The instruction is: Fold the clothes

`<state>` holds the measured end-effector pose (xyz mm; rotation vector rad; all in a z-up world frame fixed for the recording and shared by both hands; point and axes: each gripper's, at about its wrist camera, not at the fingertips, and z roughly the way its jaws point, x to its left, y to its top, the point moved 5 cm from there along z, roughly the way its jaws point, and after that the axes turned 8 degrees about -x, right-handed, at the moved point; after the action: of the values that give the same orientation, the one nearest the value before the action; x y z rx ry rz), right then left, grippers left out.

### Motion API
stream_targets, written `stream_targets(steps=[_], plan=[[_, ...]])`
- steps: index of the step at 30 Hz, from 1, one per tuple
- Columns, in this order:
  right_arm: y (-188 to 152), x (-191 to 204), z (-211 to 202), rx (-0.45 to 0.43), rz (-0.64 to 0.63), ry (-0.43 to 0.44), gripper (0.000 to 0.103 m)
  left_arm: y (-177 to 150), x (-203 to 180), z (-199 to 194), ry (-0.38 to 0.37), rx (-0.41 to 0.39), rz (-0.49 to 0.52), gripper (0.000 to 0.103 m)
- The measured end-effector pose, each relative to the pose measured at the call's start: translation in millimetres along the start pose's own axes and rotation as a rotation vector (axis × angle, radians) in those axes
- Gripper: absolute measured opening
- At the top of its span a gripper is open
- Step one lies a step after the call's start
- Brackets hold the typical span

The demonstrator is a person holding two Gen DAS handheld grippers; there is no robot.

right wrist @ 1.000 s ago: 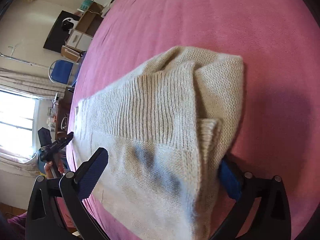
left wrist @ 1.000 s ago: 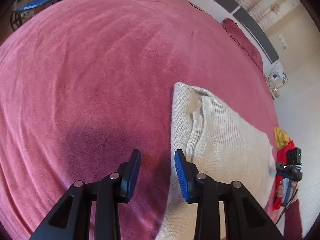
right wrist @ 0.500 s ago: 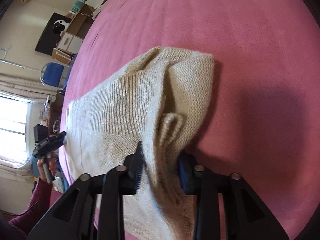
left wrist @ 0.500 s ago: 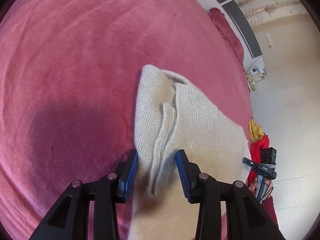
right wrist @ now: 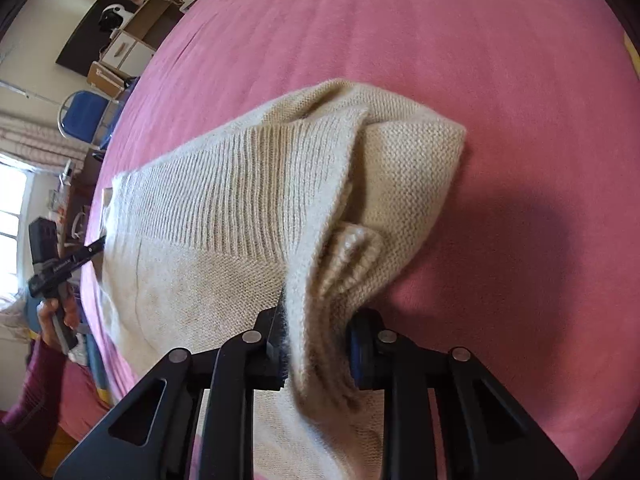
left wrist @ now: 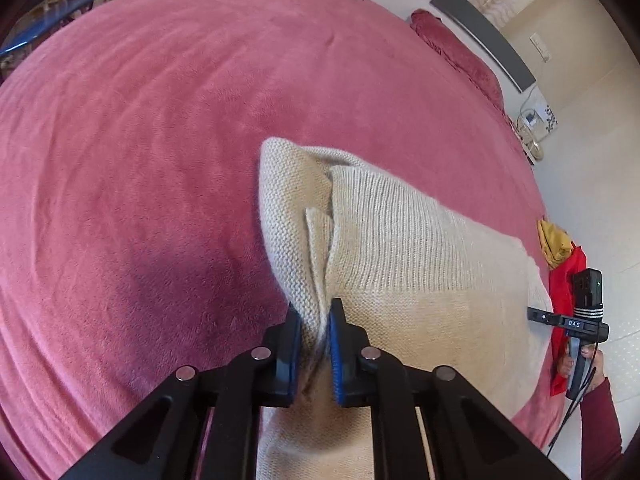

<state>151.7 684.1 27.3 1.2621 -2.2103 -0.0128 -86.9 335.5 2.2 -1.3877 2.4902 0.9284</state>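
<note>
A cream knitted sweater [left wrist: 400, 240] lies partly folded on a pink blanket [left wrist: 160, 120]. My left gripper [left wrist: 314, 320] pinches a raised fold at the sweater's left edge, and its jaws are closing with the knit squeezed between the blue pads. In the right wrist view the sweater [right wrist: 224, 200] stretches away to the left over the blanket [right wrist: 480, 60]. My right gripper [right wrist: 316, 332] has a thick bunch of its right edge filling the gap between its fingers, and its jaws are closing too. Each view shows the other hand at the sweater's far side.
A dark red pillow [left wrist: 452, 52] lies at the bed's far end. Yellow and red clothes [left wrist: 560, 248] sit at the bed's right edge. A blue chair [right wrist: 80, 116] and shelves [right wrist: 120, 40] stand beyond the bed. A hand [left wrist: 580, 360] in a dark red sleeve grips the other tool.
The left gripper moved from the bare blanket onto the sweater's edge and closed on a fold. The right gripper's wide jaws closed on the bunched right edge.
</note>
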Motion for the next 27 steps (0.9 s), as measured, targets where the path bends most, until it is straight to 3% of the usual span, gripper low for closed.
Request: stream_targets(steps=[4, 5, 6, 7, 9, 14, 20, 27], plan=[[-4, -1, 1, 0.011, 0.011, 0.05, 0.054, -5, -7, -7, 0.031, -0.039, 0.03, 0.011], [-4, 2, 2, 0.017, -0.016, 0.031, 0.055, -4, -10, -6, 0.032, -0.043, 0.031, 0.011], [-4, 7, 4, 0.027, -0.052, -0.01, 0.054, -3, -13, -6, 0.032, -0.047, 0.033, 0.011], [-3, 10, 7, 0.039, -0.085, -0.062, 0.04, -2, -15, -6, 0.034, -0.049, 0.031, 0.011], [2, 16, 9, 0.036, -0.095, -0.101, 0.024, -4, -11, -10, 0.045, -0.049, 0.031, 0.011], [-2, 24, 0, -0.023, -0.11, -0.143, 0.021, -9, -14, -32, 0.028, -0.114, 0.01, 0.011], [-3, 31, -18, -0.083, -0.04, -0.039, 0.021, -16, -29, -61, -0.055, -0.191, -0.034, 0.011], [3, 64, -38, -0.148, -0.053, 0.019, 0.021, -24, -53, -103, -0.153, -0.287, -0.061, 0.01]])
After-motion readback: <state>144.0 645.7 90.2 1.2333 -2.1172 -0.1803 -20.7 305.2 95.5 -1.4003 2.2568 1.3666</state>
